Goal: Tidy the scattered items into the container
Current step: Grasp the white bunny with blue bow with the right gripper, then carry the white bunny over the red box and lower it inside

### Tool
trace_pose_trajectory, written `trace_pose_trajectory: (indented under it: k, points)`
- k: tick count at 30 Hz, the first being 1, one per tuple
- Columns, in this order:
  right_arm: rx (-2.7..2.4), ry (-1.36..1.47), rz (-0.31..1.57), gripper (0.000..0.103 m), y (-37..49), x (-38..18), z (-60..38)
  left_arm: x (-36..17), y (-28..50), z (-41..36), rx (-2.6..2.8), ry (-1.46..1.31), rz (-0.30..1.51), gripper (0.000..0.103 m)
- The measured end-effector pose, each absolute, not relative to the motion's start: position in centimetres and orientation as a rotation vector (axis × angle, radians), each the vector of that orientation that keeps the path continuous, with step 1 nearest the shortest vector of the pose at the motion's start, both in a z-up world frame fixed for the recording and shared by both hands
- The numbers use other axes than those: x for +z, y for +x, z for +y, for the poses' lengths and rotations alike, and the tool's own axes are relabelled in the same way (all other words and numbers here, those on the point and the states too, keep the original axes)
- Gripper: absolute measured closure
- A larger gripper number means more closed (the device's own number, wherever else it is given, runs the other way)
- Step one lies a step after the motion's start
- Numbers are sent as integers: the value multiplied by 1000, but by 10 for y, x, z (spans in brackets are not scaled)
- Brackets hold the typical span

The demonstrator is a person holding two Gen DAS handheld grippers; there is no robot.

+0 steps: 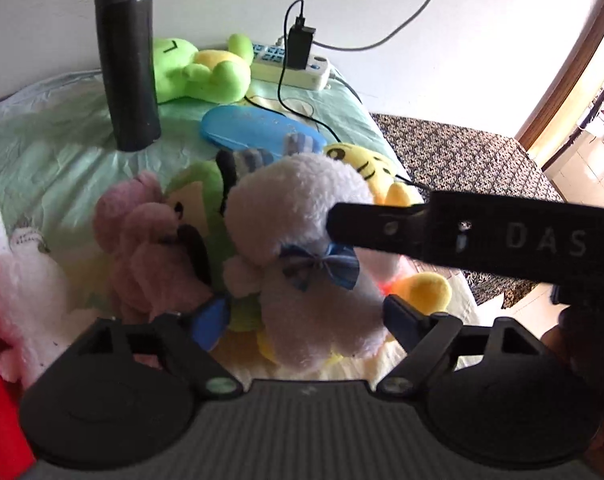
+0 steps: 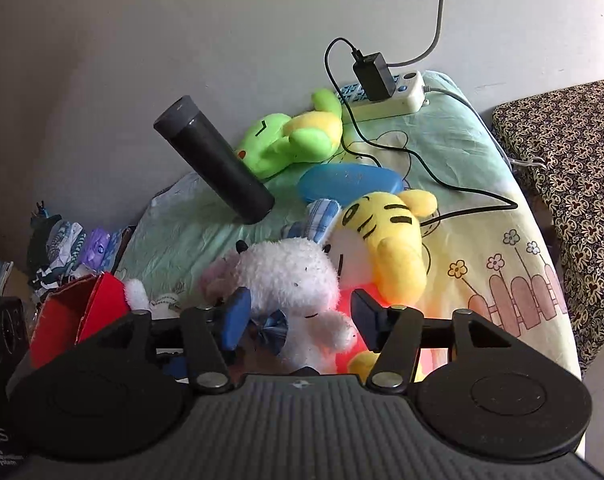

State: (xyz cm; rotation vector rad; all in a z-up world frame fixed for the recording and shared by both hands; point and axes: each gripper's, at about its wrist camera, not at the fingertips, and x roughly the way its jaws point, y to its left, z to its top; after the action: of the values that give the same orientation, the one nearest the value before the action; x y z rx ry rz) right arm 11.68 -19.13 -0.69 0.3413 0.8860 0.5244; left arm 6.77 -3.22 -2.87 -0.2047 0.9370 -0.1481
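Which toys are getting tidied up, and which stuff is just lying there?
For tidying:
white plush
yellow tiger plush
pink plush
green plush
red container

Just lying about:
black flask
power strip
charger
blue case

a home bedroom: cartoon bedsheet [image 2: 482, 248], plush toys [image 1: 302, 240], power strip [image 2: 386, 96]

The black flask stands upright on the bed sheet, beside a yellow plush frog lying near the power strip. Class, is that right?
Not quite: the plush frog is green with a yellow belly, not yellow. The left wrist view shows it. The rest holds: the black flask stands upright on the bed sheet, and the frog lies near the power strip.
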Motion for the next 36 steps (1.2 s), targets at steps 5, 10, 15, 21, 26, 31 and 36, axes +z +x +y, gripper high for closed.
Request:
trace_pose_trajectory:
  k: [5,10,15,21,26,31,36]
  points:
    - [541,353,952,43,124,-25,-181,-41,81,-34,-143,-223,971,26]
    - [575,379,970,54,127,-30,-180,-44,85,-42,-134,-163,967,36]
    - [595,433,982,61,126,-28,-187,-36,78,-44,-159,-136,951,43]
    - [609,454,955,62,108,-12,-195,-18,54,-53,-177,-79,892,44]
    - [636,449,911,62,87,7,-198,0,25,-57,-178,-45,829,44]
    - [671,401,860,62,60,22,-190,13,-4,-50,-165,-47,793,44]
    - [702,335,822,62,35,28,-171,17,-31,-40,-137,-42,783,44]
